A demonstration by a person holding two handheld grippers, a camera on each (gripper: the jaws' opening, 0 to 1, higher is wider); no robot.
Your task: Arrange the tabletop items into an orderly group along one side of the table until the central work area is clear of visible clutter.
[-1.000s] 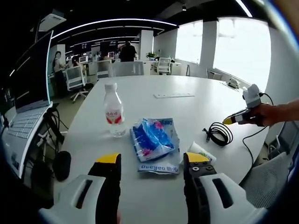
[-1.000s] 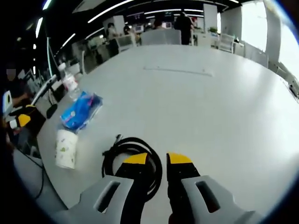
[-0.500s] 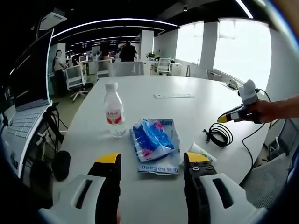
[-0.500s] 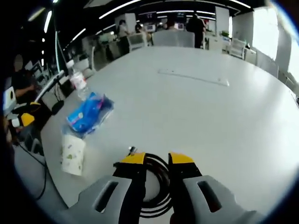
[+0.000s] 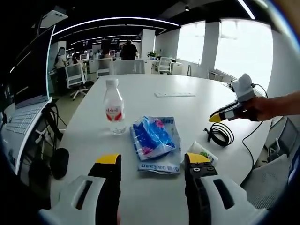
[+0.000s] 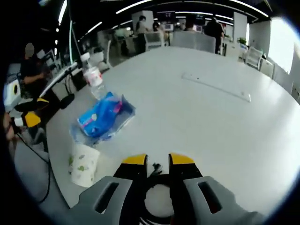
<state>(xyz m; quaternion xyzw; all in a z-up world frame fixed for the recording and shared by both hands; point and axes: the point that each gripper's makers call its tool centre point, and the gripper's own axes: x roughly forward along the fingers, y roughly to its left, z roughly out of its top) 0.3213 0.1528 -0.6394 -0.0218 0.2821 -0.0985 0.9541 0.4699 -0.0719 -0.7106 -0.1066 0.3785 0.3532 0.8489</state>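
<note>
The right claw (image 6: 158, 160) hangs directly over the coiled black cable (image 6: 154, 180), its yellow-tipped jaws standing a narrow gap apart and gripping nothing, with the coil's loop showing between and under them. That is the relation the coming move turns on: the cable lies straight below and slightly nearer than the tips, so a short drop should bring the jaws astride one strand. The coil is roughly round, with no real long axis, and its plug end points to the far side. In the left gripper view the same cable (image 5: 220, 134) sits at the right near edge of the bench (image 5: 187, 108), with the right claw (image 5: 218, 117) just above it and a hand (image 5: 267, 107) behind; the right claw is clearly the nearer one.

The left claw (image 5: 151, 159) is held wide apart and empty, low over the near edge. Just beyond it lies the blue tissue pack (image 5: 154, 138), a paper cup (image 5: 202, 151) on its side to the right, and an upright water bottle (image 5: 114, 110) further left. A white power strip (image 5: 175, 94) lies far across.

Compared with a second ago, the right claw has advanced over the cable, which sat ahead of the tips then, and it is now raised slightly off the bench.
</note>
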